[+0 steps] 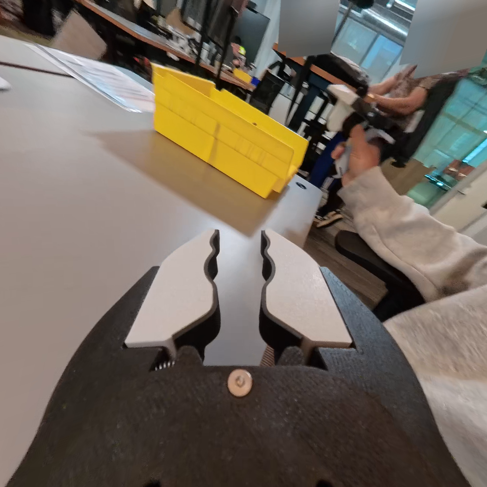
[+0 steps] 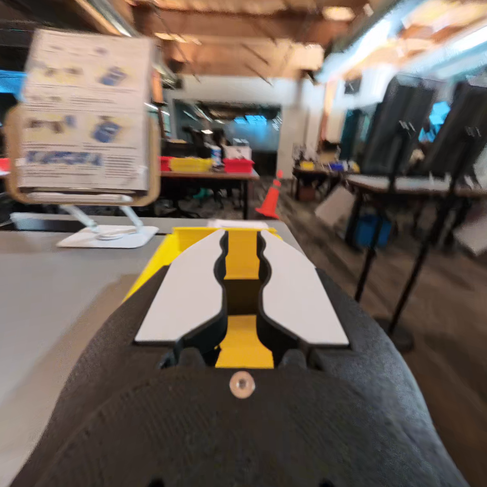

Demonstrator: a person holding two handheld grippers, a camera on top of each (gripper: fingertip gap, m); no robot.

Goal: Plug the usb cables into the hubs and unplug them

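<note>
No usb cables or hubs show in either view; they may lie inside the yellow plastic bin [image 1: 226, 137], whose inside is hidden. By my judgement a cable is light and limp, best pinched at its stiff plug. The bin stands on the grey bench [image 1: 79, 200]. The left tool [image 1: 239, 237] and right tool [image 2: 242, 234] are both parted and empty.

One yellow bin [image 1: 226, 131] on the grey table [image 1: 79, 210]. Two grippers: left gripper [image 1: 239, 233], right gripper [image 2: 242, 233], each with two fingers. One sheet stand [image 2: 105, 234] left of the bin, one orange cone [image 2: 270, 197] beyond it. Two red bins [image 2: 237, 166] on a far table.
</note>
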